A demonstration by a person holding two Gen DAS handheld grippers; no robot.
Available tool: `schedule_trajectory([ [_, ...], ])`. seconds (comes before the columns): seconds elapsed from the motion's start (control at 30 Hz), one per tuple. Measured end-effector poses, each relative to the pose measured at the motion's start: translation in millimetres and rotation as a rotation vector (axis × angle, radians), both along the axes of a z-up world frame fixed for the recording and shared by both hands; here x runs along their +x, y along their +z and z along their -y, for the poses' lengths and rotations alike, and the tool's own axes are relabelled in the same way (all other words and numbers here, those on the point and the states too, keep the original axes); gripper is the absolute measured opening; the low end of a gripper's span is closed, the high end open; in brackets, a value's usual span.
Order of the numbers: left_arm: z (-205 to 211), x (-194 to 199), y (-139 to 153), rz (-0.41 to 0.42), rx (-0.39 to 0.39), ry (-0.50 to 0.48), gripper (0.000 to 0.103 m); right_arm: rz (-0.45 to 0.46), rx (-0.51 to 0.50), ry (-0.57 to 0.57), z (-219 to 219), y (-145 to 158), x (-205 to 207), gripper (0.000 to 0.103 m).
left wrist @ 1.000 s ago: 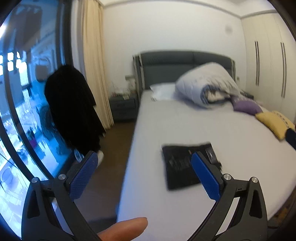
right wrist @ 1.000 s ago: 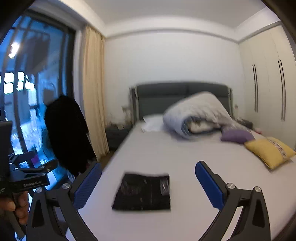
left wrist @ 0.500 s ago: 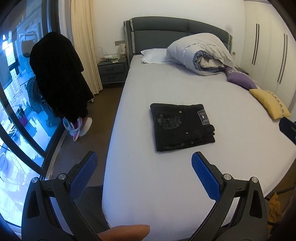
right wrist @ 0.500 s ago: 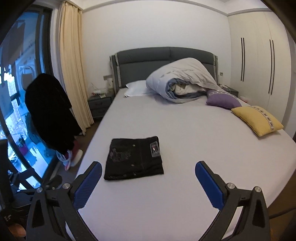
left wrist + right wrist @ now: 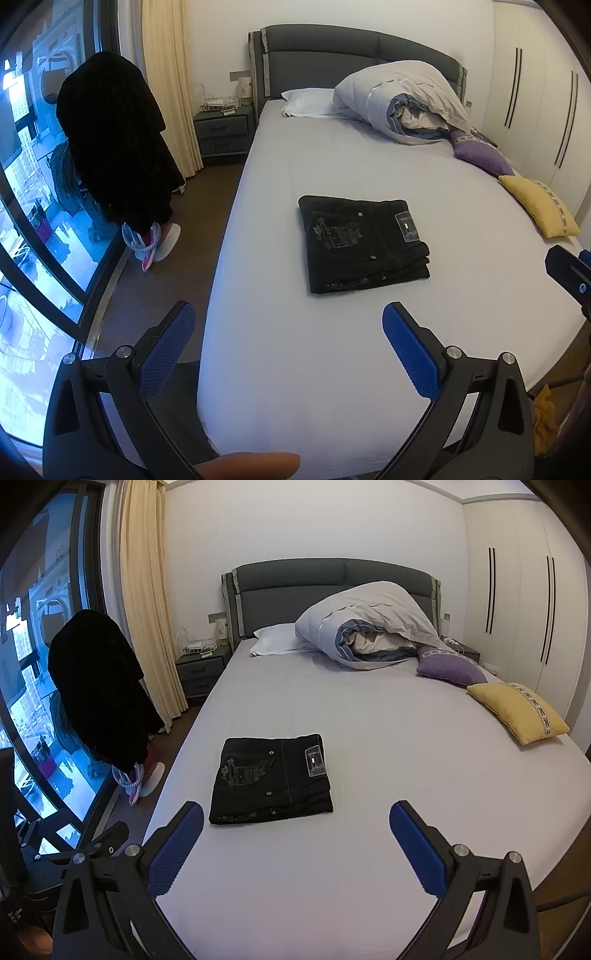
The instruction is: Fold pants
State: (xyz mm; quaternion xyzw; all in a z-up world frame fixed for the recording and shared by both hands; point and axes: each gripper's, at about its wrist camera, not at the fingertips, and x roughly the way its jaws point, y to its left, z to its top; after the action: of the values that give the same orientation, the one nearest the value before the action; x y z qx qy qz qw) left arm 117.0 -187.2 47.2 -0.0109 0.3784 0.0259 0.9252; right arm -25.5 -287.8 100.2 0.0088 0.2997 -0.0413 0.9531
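Observation:
Black pants (image 5: 364, 243) lie folded in a flat rectangle on the grey bed sheet (image 5: 332, 350), near the bed's left side; they also show in the right wrist view (image 5: 271, 779). My left gripper (image 5: 288, 345) is open and empty, held back from the pants above the bed's foot corner. My right gripper (image 5: 295, 843) is open and empty, also short of the pants, above the sheet. Part of the right gripper (image 5: 570, 275) shows at the right edge of the left wrist view.
A rolled duvet (image 5: 369, 627), a white pillow (image 5: 275, 638), a purple cushion (image 5: 447, 672) and a yellow cushion (image 5: 517, 712) lie at the head and right side. A black coat (image 5: 114, 144) hangs by the window at left. A nightstand (image 5: 223, 133) stands beside the headboard.
Both cameras have pulled back and tilted down since a second ago, so the folded pants sit further from the fingers. The pants have not moved on the bed.

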Motion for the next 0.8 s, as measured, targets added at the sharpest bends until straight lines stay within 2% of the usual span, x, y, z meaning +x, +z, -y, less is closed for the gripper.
schedule_trajectory([
  [0.8, 4.3, 7.1, -12.5, -0.015, -0.012, 0.001, 0.103, -0.031, -0.002, 0.005, -3.0, -10.2, -0.8, 0.103],
])
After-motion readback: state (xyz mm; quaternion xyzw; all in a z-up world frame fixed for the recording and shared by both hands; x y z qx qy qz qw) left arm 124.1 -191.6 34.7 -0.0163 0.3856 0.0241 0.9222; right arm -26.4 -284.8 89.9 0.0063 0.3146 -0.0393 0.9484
